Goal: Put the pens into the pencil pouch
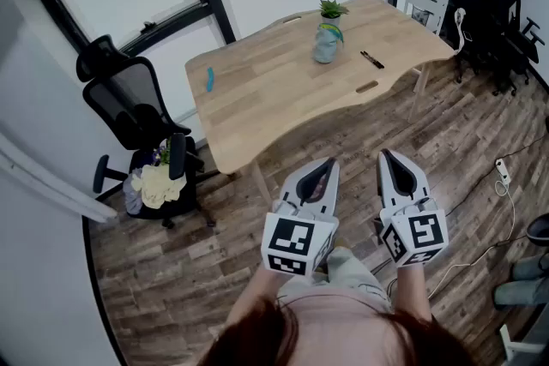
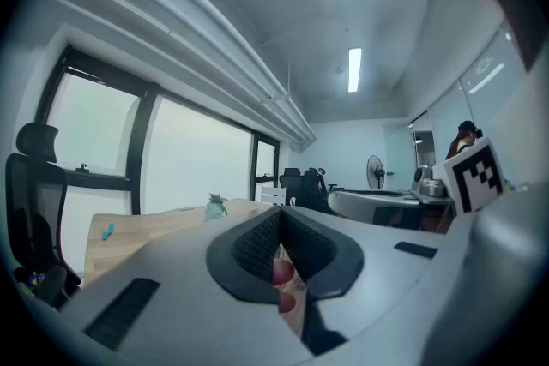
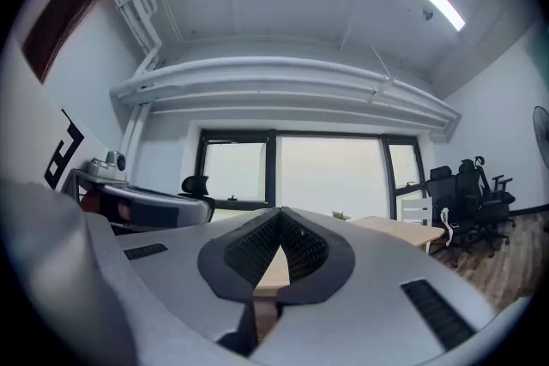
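Note:
A black pen (image 1: 371,59) lies on the wooden table (image 1: 283,90) near its right end. A blue pen-like thing (image 1: 209,80) rests near the table's left edge, and it also shows in the left gripper view as the blue pen (image 2: 108,231). Between them stands a small plant in a grey-blue pot (image 1: 327,40). I cannot make out a pouch for certain. My left gripper (image 1: 329,161) and right gripper (image 1: 384,155) are held side by side over the floor, short of the table's front edge. Both are shut and hold nothing: left gripper (image 2: 279,215), right gripper (image 3: 280,220).
A black office chair (image 1: 137,111) with a pale cloth (image 1: 160,184) on its seat stands left of the table. Several black chairs (image 1: 497,9) and a white chair (image 1: 426,3) crowd the far right. A power strip (image 1: 503,171) and cable lie on the wooden floor.

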The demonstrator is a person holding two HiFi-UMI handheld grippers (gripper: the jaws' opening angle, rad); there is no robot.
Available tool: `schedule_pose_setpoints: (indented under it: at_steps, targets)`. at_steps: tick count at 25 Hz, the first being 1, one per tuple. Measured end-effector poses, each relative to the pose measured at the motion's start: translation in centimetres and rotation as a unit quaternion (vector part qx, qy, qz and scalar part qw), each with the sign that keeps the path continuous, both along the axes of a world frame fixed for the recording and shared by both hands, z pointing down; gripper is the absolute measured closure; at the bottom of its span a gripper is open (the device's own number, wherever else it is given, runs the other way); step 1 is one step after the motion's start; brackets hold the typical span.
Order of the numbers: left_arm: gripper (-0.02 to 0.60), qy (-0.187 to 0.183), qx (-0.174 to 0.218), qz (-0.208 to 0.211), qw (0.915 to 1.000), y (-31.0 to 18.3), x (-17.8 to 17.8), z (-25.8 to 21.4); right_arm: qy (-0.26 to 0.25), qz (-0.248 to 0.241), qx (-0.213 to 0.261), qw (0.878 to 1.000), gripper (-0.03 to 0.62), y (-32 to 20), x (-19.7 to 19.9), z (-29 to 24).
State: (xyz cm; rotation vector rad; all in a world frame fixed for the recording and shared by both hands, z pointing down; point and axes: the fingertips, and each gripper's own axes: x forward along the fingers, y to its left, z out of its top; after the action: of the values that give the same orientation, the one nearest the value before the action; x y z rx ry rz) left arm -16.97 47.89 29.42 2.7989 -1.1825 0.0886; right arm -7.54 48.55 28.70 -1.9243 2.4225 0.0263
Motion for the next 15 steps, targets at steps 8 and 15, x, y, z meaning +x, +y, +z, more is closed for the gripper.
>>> schedule_pose_setpoints:
  at_steps: [8, 15]
  targets:
    - [0.580, 0.002, -0.003, -0.008, 1.0000, -1.6, -0.4, 0.1, -0.024, -0.005, -0.003, 1.000, 0.594, -1.0, -0.5, 0.0]
    - [0.580, -0.002, -0.003, -0.002, 1.0000, -4.1, 1.3, 0.4, -0.035, -0.012, -0.031, 0.999, 0.593, -3.5, 1.0, 0.9]
